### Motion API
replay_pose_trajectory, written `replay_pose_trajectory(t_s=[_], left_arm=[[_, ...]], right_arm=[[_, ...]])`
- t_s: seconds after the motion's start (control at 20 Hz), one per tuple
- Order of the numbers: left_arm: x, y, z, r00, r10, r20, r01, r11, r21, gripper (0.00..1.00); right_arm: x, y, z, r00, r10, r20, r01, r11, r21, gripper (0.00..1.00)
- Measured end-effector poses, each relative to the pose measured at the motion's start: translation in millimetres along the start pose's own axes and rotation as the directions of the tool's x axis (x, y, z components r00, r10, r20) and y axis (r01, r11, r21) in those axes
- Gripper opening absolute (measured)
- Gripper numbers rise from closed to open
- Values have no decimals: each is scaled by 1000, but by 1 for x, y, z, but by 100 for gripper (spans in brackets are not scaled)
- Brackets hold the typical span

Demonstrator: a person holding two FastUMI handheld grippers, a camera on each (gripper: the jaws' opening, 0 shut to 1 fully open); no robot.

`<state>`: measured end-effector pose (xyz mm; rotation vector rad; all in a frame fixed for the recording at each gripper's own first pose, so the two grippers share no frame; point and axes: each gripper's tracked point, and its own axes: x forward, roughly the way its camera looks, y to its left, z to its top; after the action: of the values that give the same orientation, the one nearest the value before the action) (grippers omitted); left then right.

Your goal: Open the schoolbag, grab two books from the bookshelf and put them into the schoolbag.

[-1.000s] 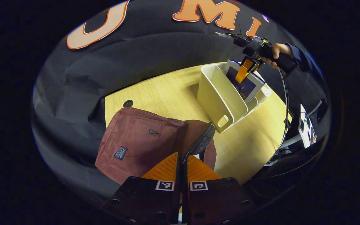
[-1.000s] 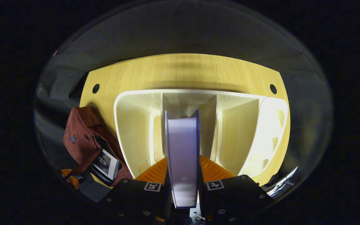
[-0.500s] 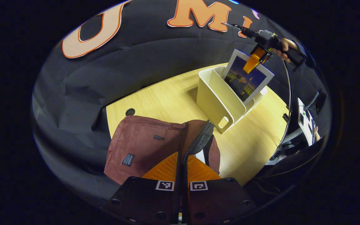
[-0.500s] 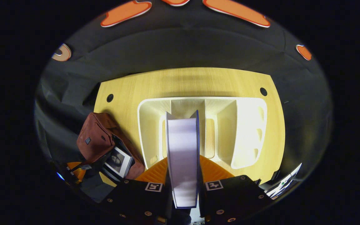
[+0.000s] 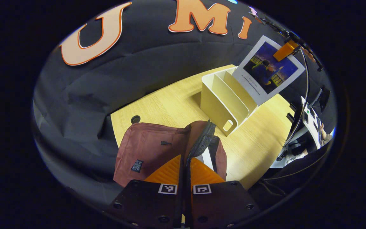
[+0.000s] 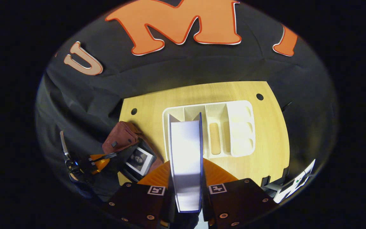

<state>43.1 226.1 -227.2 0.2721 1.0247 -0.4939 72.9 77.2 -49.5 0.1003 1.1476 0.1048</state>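
Now my right tongs (image 6: 186,178) are clamped on a book (image 6: 185,159), both fingers pressing its 2 covers, with the page edge facing my camera. From the left gripper view the same book (image 5: 269,70) hangs in the air above the bookshelf (image 5: 224,101), clear of its slots, tilted, its dark picture cover turned toward me, and the right tongs (image 5: 285,51) pinch its upper corner. A hand (image 5: 310,56) shows just behind them.

Below the book in the right gripper view, the bookshelf (image 6: 233,127) sits on the surface (image 6: 272,140), a pale rack with several upright dividers.

My left tongs (image 5: 184,168) have their fingers together, clamped on the edge of the bag's flap by the zipper (image 5: 202,143). The bag (image 5: 148,149) is a reddish brown schoolbag lying on the near left part of the surface (image 5: 170,101), well apart from the bookshelf. Its mouth is held open.

In the right gripper view I see the bag (image 6: 121,141) at the left, with the left tongs (image 6: 98,160) at its opening. 1 book (image 6: 140,159) with a grey portrait cover is already lying in the open mouth, partly sticking out.
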Motion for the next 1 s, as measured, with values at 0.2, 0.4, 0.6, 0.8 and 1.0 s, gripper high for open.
replay_pose_trajectory(t_s=[0.2, 0.4, 0.6, 0.8, 1.0], left_arm=[[1, 3, -1, 1000, -4, 6, 4, 1000, -7, 4], [0, 5, 0, 1000, -11, 14, 11, 1000, 7, 4], [2, 6, 0, 1000, -24, 11, 24, 999, 25, 5], [-1, 8, -2, 999, -33, 9, 32, 999, 32, 4], [0, 8, -1, 999, -37, 5, 36, 999, 37, 5]], right_arm=[[-26, 19, -15, 998, 45, 50, -45, 999, 1, 35], [-28, 46, -35, 991, 97, 87, -97, 995, -1, 35], [-9, 84, -76, 981, 182, 61, -184, 982, 40, 34], [29, 113, -105, 965, 261, 28, -262, 958, 118, 34], [69, 140, -126, 945, 328, 3, -323, 927, 191, 34]])
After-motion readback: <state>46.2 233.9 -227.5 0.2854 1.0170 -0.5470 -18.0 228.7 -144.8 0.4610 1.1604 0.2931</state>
